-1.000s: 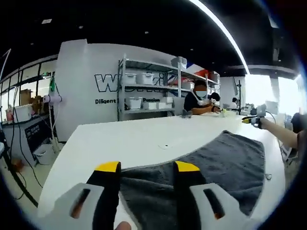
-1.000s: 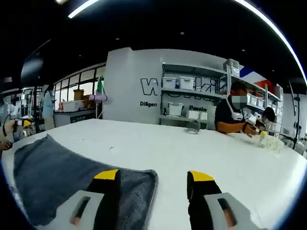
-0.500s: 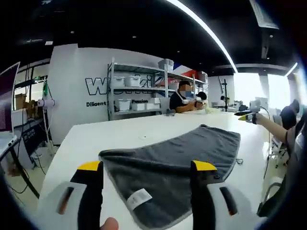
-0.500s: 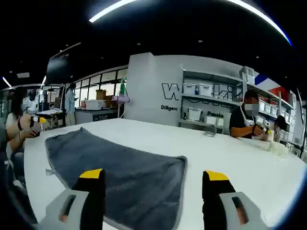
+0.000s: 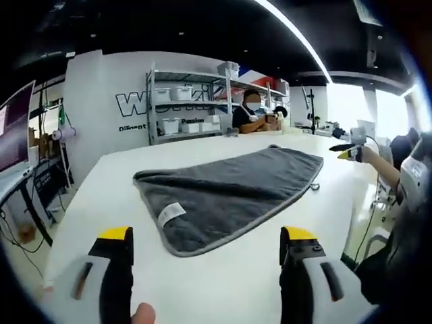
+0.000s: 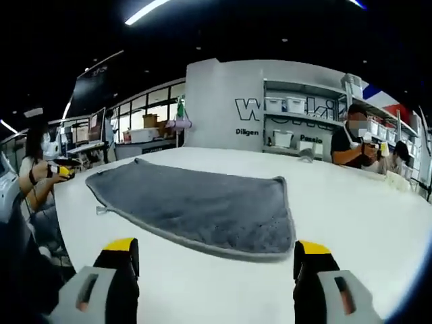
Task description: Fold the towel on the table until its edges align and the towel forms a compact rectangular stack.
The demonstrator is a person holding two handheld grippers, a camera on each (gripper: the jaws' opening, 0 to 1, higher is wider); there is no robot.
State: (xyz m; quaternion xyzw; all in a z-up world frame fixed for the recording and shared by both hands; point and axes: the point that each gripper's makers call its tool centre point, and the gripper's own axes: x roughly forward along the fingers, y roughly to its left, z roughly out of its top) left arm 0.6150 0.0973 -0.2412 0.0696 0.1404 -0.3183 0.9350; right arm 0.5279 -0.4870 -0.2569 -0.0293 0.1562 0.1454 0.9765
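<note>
**Towel flat on table, both grippers clear and open**

The left gripper is spread wide with nothing between its jaws; the right gripper stands equally wide and empty. Both hover over bare table just short of the towel, which lies flat and unfolded in a single layer, its near hem facing the jaws. A white label sits near one near corner, and a small loop hangs from a side edge. The towel looks soft, limp and light, so it should drape and sag when lifted. Best hold is judged to be one near corner per gripper, pinched at the stitched hem
</note>
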